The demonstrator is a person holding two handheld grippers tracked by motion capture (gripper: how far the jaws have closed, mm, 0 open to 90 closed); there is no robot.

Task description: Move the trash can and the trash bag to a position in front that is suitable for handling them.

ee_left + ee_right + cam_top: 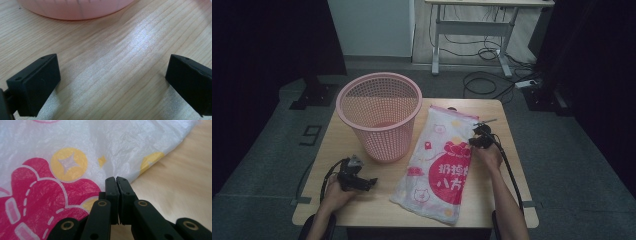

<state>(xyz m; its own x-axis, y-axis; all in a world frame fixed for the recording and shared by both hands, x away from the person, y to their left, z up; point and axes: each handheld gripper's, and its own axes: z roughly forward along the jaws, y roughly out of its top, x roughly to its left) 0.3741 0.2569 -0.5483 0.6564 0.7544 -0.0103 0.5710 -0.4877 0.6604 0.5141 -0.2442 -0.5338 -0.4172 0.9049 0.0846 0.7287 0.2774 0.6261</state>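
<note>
While the right gripper point(116, 178) has its jaws pressed together on the right edge of the plastic bag point(439, 165), the bag lies flat on the table point(492, 200), just right of the pink basket point(379, 115) and running from the far edge down to the near one. Looks like the pinch step of bagging the basket: film is nipped between the tips in the right gripper view, though how much of it is caught I can't tell. Left gripper point(112, 82) rests low over bare wood at near left, jaws spread wide, holding nothing, basket base just beyond it. Next move likely needs the right to lift the edge and the left to grab the opposite layer to open the mouth
</note>
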